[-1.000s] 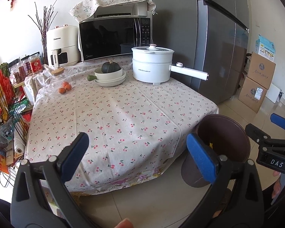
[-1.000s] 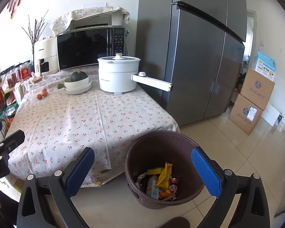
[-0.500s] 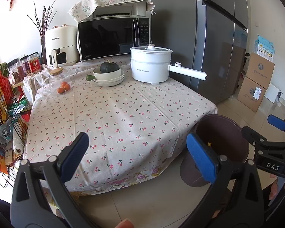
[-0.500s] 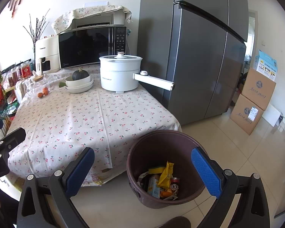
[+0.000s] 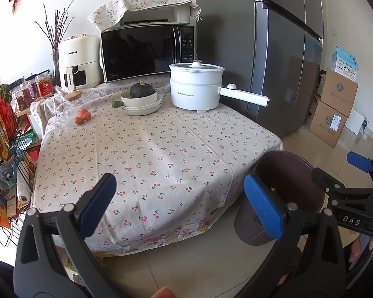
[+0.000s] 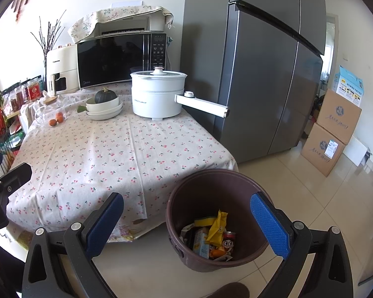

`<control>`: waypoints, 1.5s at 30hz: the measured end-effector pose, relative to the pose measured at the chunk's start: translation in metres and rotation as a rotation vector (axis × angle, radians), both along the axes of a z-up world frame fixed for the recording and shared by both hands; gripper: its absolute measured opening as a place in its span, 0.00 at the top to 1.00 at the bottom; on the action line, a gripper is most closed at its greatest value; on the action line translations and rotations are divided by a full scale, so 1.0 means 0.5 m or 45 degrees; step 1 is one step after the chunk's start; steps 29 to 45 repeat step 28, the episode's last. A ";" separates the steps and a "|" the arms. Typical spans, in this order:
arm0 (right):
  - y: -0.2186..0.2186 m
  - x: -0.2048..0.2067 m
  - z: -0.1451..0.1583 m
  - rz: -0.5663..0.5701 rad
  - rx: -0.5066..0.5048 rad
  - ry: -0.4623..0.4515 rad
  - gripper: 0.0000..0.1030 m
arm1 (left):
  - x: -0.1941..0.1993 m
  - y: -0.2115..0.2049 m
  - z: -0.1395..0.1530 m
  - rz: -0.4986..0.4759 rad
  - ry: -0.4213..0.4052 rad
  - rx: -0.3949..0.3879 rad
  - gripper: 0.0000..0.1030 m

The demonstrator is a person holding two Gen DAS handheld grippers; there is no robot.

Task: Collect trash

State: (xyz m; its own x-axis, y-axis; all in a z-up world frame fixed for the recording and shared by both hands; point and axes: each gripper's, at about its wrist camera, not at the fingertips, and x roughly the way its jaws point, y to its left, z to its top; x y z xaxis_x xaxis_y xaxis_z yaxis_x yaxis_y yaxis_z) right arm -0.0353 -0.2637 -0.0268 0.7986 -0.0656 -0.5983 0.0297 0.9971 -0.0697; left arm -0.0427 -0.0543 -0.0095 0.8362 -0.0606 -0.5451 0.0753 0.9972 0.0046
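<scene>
Brown round plastic bin (image 6: 217, 219) holds wrappers; both grippers, left (image 5: 184, 204) and right (image 6: 186, 223), gape empty — scan the cherry-print tablecloth (image 5: 149, 149) for leftovers.

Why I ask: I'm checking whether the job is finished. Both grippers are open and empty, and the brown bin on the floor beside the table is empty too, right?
Not quite. The left gripper and right gripper are indeed open and empty, and the brown bin stands on the floor beside the table, but it is not empty: the right wrist view shows wrappers, a carton and a small can inside.
</scene>
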 end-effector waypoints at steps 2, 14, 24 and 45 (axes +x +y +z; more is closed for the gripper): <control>0.000 0.000 0.000 0.000 -0.001 0.000 0.00 | -0.001 -0.001 0.001 0.001 -0.001 0.000 0.01; 0.000 0.000 0.000 0.000 0.000 0.001 0.00 | -0.004 -0.001 0.005 0.001 -0.004 -0.007 0.01; -0.004 -0.001 -0.003 -0.003 0.001 -0.001 0.00 | -0.005 0.000 0.006 -0.042 0.007 -0.029 0.01; -0.003 -0.001 -0.007 0.006 0.000 0.002 0.00 | 0.005 0.009 0.012 -0.091 0.018 -0.059 0.01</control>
